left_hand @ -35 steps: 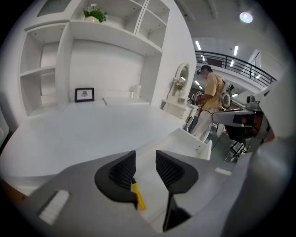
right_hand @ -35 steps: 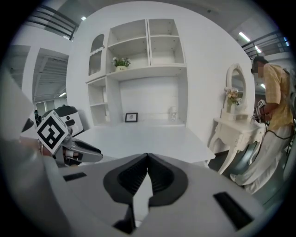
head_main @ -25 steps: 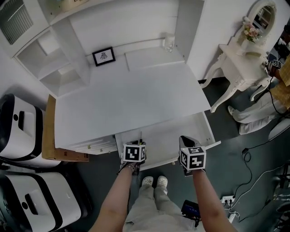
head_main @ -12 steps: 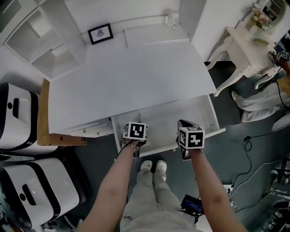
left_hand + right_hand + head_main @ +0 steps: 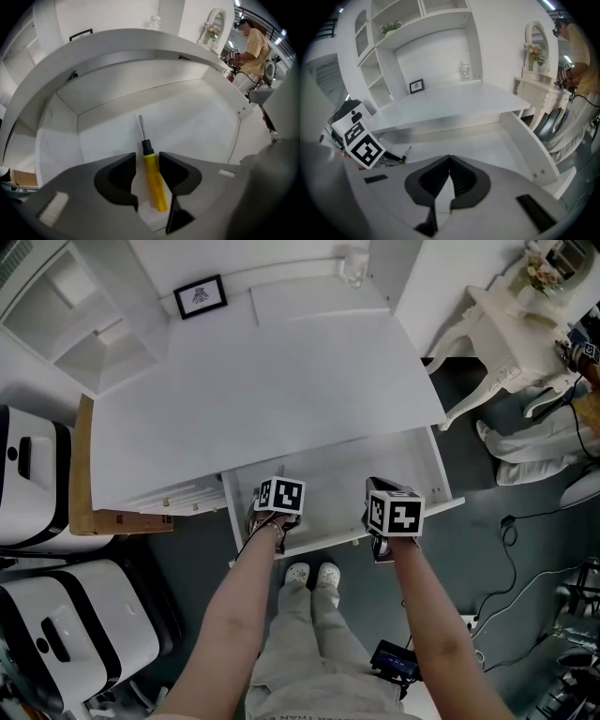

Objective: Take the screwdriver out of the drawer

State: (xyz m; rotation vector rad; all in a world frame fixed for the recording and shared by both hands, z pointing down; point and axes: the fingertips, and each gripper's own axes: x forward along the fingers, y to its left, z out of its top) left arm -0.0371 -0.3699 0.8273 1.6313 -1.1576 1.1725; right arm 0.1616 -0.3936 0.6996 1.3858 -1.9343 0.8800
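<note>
A screwdriver point(image 5: 152, 178) with a yellow handle, black collar and steel shaft lies on the floor of the open white drawer point(image 5: 197, 122). My left gripper point(image 5: 147, 158) points steeply down over it. Its jaws are opening, one on each side of the handle, and the pads do not press on it. In the head view the left gripper's marker cube point(image 5: 279, 495) hides the screwdriver. My right gripper point(image 5: 449, 161) is shut on nothing above the drawer's front edge point(image 5: 394, 538). In the right gripper view the screwdriver's shaft point(image 5: 407, 152) shows beside the left gripper's cube point(image 5: 361, 140).
The white desk top point(image 5: 272, 399) overhangs the drawer's back, with a framed picture point(image 5: 200, 296) and a glass point(image 5: 354, 263) at its rear. A white dressing table point(image 5: 511, 324) stands to the right, white machines point(image 5: 37, 484) to the left. A person point(image 5: 253, 42) stands far right.
Both grippers have sunk toward the open drawer. The left one has come down over the screwdriver, and its cube now covers the shaft that showed earlier in the head view.
</note>
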